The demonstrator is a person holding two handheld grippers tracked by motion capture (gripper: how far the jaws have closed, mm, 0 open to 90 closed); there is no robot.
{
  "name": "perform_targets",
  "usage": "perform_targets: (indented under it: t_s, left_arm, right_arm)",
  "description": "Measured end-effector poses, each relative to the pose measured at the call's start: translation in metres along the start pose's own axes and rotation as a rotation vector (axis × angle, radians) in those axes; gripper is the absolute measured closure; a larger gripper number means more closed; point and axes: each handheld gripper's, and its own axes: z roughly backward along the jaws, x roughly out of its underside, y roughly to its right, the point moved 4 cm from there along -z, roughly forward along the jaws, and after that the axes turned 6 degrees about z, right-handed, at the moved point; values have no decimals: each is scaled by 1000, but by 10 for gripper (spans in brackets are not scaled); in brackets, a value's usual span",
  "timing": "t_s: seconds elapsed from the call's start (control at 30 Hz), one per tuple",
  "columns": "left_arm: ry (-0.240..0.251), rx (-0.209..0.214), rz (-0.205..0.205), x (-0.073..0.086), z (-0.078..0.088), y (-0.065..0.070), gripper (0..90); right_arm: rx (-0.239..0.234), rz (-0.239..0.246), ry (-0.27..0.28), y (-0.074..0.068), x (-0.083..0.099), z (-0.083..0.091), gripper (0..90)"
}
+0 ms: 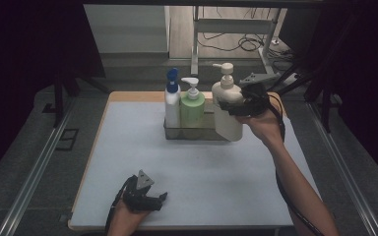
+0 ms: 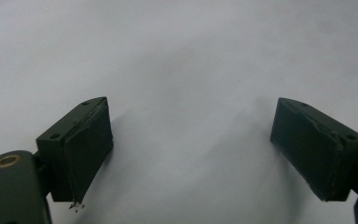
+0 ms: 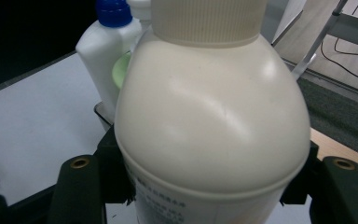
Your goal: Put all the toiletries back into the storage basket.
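Observation:
A cream pump bottle point(image 1: 227, 105) is held at the right end of a clear rack point(image 1: 197, 132), with my right gripper point(image 1: 237, 104) shut on its upper body. In the right gripper view the cream pump bottle point(image 3: 209, 126) sits between both jaws, pressed on either side. A white bottle with a blue cap point(image 1: 172, 101) and a green pump bottle point(image 1: 192, 106) stand in the rack; the white bottle point(image 3: 107, 56) shows behind the cream one. My left gripper point(image 1: 153, 200) rests near the table's front edge, open, with nothing between its fingers point(image 2: 86, 144).
The pale blue mat point(image 1: 187, 172) covers the wooden table point(image 1: 128, 96). Metal rails run along both sides of the table. A white frame point(image 1: 231, 29) and cables lie on the floor beyond the far edge.

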Motion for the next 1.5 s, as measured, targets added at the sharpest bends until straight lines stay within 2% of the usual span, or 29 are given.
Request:
perform_targets:
  t_s: [0.57, 1.0, 1.5]
  left_arm:
    - [1, 0, 1, 0, 0, 0, 124]
    - [0, -1, 0, 0, 0, 0, 124]
    - [-3, 0, -1, 0, 0, 0, 124]
  right_arm:
    - [46, -31, 10, 19, -6, -30, 366]
    - [57, -43, 5, 27, -5, -54, 367]
    - [91, -55, 15, 38, -2, -79, 368]
